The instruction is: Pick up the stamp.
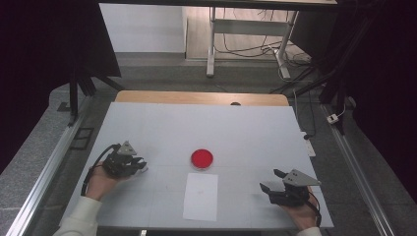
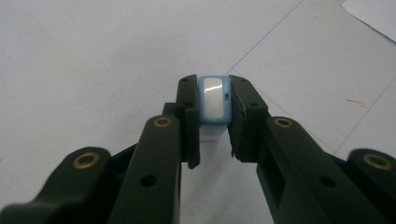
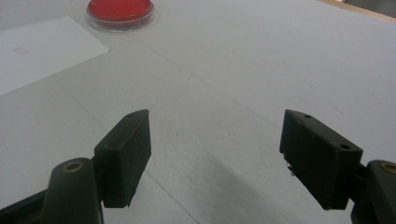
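Note:
My left gripper (image 1: 141,165) rests on the left part of the white table (image 1: 236,130), held by a hand in a white sleeve. In the left gripper view its jaws (image 2: 214,83) are shut on a small light-blue block with a glossy white face (image 2: 214,100), which stands on the tabletop. A round red dish (image 1: 202,158) sits at the table's middle, and a white sheet of paper (image 1: 200,196) lies just in front of it. My right gripper (image 1: 271,180) is at the front right, open, with nothing but bare table between its pads (image 3: 215,140). The red dish (image 3: 120,10) and paper (image 3: 37,49) lie ahead to its left.
A wooden strip (image 1: 201,97) runs along the table's far edge, with a small dark object (image 1: 235,103) on it. Metal rails flank the table. A desk frame and cables (image 1: 251,46) stand on the floor beyond.

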{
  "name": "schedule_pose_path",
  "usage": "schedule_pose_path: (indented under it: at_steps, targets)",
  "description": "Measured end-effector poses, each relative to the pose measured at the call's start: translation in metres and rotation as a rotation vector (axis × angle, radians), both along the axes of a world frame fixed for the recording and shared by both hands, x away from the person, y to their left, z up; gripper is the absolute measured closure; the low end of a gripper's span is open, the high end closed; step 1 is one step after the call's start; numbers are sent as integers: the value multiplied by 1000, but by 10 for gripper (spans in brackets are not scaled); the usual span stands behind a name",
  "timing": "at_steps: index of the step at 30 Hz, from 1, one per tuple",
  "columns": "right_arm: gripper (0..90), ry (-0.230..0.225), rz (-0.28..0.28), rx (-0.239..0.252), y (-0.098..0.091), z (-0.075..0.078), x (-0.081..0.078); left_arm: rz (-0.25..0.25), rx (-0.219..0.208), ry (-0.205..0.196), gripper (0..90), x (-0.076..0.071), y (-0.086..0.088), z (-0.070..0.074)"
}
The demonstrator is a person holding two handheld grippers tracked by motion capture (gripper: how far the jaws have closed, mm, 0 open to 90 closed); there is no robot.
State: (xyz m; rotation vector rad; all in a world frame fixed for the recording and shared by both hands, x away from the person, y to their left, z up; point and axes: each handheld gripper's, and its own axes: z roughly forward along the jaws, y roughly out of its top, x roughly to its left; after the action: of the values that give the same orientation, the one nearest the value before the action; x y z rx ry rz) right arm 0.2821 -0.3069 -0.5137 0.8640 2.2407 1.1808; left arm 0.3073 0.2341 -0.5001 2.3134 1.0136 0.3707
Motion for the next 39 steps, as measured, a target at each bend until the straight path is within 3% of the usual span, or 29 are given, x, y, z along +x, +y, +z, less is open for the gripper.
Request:
schedule_pose_path:
  at_steps: [11, 39]
  targets:
    - [248, -5, -3, 2, 0, 1, -1, 26, -39, -21, 757, -2, 3, 5]
    - [249, -28, -17, 0, -1, 0, -1, -15, -214, -73, 756, -13, -8, 28]
